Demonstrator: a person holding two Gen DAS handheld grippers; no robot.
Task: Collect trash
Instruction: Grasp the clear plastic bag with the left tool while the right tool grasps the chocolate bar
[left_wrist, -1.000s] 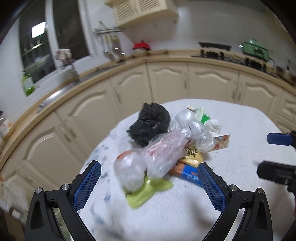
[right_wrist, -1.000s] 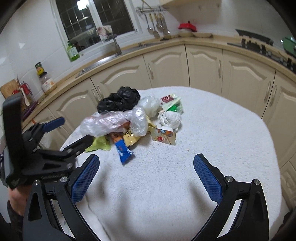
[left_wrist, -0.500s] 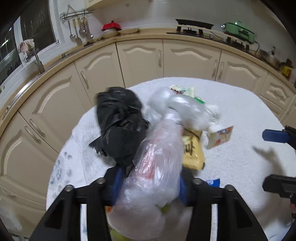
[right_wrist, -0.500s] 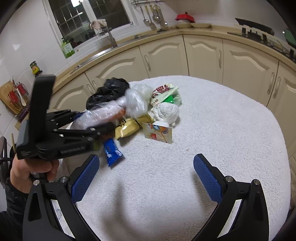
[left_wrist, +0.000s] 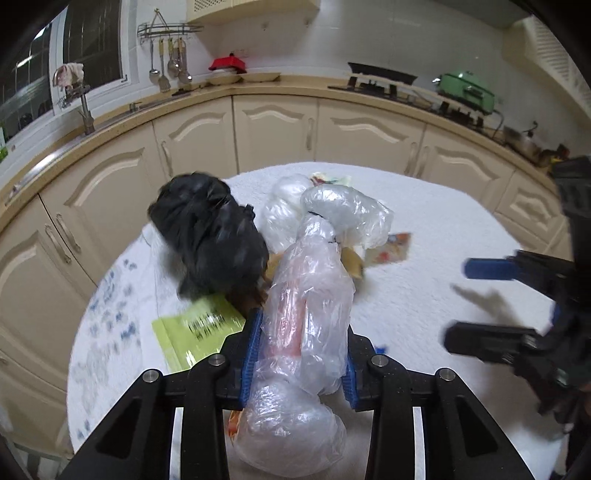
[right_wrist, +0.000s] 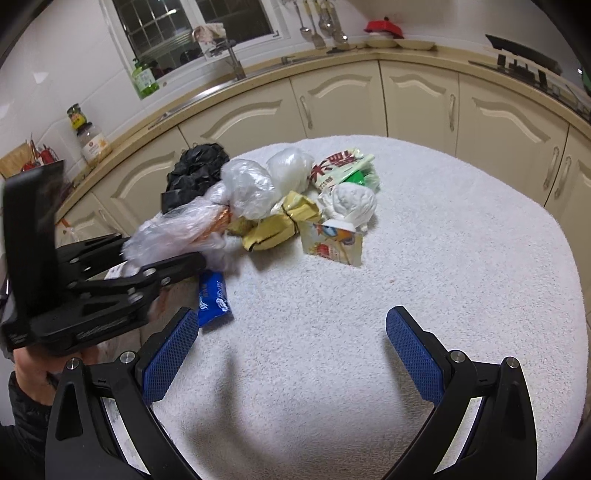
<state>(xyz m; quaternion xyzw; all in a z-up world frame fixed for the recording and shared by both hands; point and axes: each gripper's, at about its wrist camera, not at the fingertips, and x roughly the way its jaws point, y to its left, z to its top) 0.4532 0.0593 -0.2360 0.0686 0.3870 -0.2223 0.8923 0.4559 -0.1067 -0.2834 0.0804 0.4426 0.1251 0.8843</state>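
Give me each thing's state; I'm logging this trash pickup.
Left gripper: jaws shut on the clear knotted plastic bag.
Clear knotted plastic bag: gripped mid-length.
Right gripper: jaws open, holding nothing.
Black crumpled plastic bag: lying on the table.
Small printed carton: standing upright.
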